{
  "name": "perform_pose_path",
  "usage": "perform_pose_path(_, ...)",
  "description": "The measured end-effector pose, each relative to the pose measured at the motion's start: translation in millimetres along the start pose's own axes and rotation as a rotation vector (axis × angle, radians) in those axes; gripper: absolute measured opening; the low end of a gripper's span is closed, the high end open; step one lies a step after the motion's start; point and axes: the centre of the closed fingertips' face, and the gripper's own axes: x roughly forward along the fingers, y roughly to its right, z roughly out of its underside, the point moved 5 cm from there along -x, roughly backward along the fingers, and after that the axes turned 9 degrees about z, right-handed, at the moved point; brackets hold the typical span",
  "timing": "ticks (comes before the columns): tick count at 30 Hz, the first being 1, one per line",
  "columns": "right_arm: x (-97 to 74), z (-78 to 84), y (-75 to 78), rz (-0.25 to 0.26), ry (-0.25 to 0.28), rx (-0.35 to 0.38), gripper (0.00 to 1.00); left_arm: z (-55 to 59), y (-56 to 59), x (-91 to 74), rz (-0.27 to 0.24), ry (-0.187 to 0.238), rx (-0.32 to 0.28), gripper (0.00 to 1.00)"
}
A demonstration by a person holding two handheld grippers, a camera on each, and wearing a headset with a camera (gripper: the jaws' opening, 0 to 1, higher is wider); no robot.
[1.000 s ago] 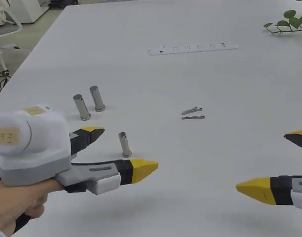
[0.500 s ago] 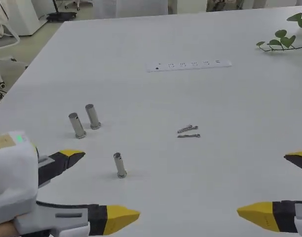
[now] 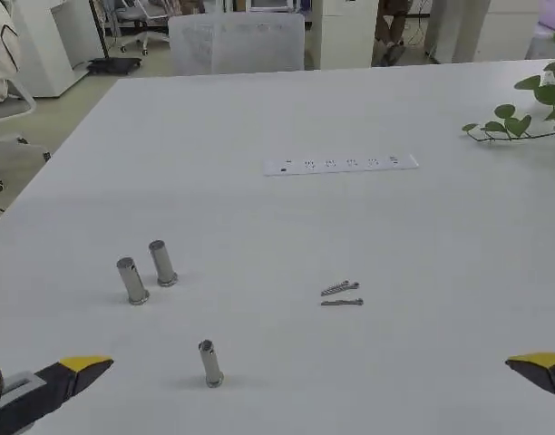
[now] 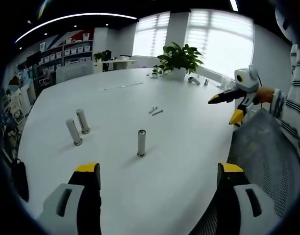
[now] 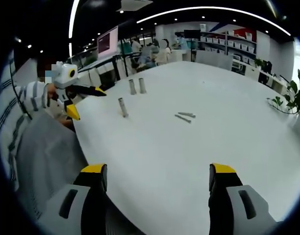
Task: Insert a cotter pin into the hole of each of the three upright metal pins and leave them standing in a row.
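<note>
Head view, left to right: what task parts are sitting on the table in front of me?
left pin → back pin → near pin → cotter pins

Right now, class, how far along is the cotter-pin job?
Done: nothing. The pins stand without cotter pins, which lie loose on the table; one pin stands apart, out of row. In hand: nothing; left gripper and right gripper are open, empty. Left: all three insertions, then lining up.
</note>
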Motion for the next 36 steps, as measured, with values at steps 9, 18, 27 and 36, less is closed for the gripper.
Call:
perform_pose_path(9,1.4,-4.4,-5.7,-0.016,0.005,-0.02,0.87,1.0,3.8,-2.3,0.009,-0.003,-0.006,0.99)
perform_pose_path(18,10.0,-23.8,-1.1,-0.04,0.025,-0.07,0.86,1.6,4.9,-5.7,-0.004,0.02,-0.022,0.99)
perform_pose_path(27,22.6,-47.0,13.6,-0.053,0.019,-0.177,0.85,5.1,6.9,-8.6,-0.022,0.005,-0.03,0.99)
perform_pose_path(36,30.9,-61.6,25.9,-0.079,-0.005,-0.25,0.83,5.6,7.4,-8.5,-0.022,0.001,-0.051,0.99)
